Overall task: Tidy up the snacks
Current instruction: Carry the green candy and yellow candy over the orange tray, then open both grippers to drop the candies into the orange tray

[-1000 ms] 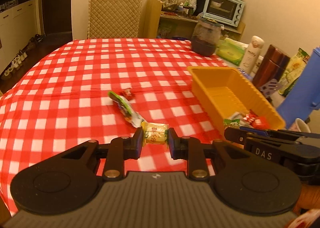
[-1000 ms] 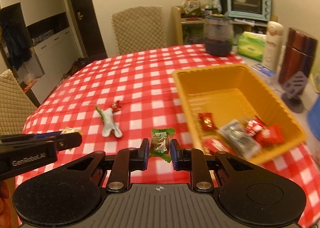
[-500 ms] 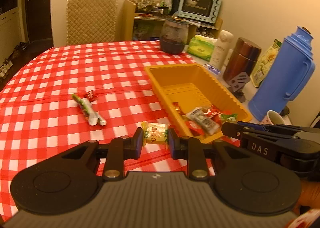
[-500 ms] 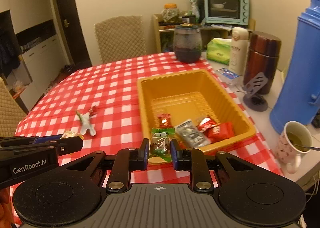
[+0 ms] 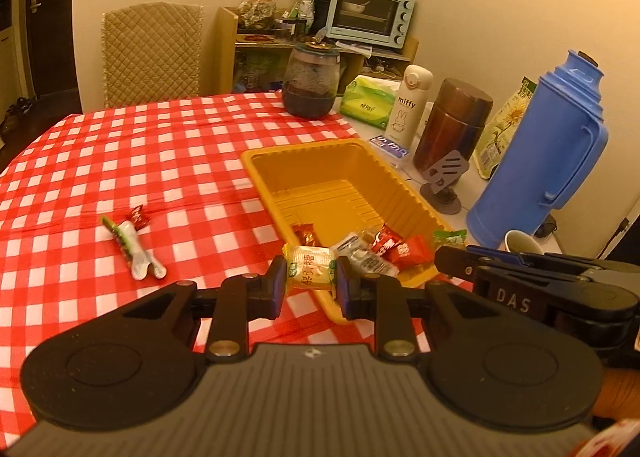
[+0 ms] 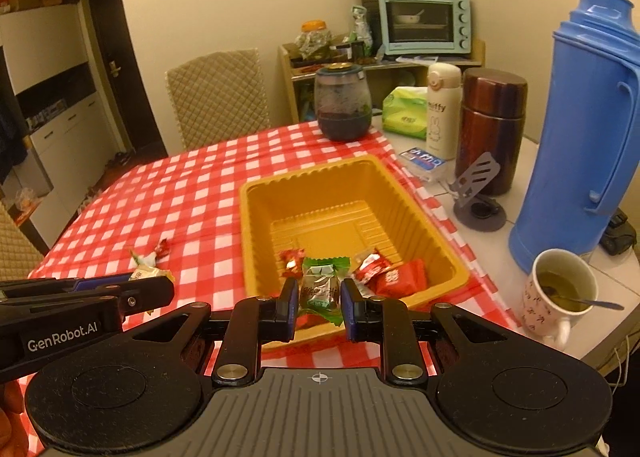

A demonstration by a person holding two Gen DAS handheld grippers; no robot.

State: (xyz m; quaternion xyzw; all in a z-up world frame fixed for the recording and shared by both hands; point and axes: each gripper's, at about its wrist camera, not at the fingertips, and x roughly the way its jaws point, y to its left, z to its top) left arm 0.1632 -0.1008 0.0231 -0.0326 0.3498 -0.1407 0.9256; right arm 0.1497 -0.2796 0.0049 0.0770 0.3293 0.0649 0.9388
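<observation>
My left gripper (image 5: 311,273) pinches a yellow candy (image 5: 311,271) over the tray's (image 5: 256,173) near corner; my right gripper (image 6: 319,292) clamps a green candy (image 6: 320,289) above it. Only the right view shows the mug (image 6: 554,297) fully.

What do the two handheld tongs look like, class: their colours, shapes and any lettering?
Both tongs are black: the left tongs and right tongs each have two rounded lobes, a ribbed grey centre plate, silver rivets and blue-edged pads. Seen side on, the right one reads "DAS" and the left one "GenRobot.AI".
</observation>
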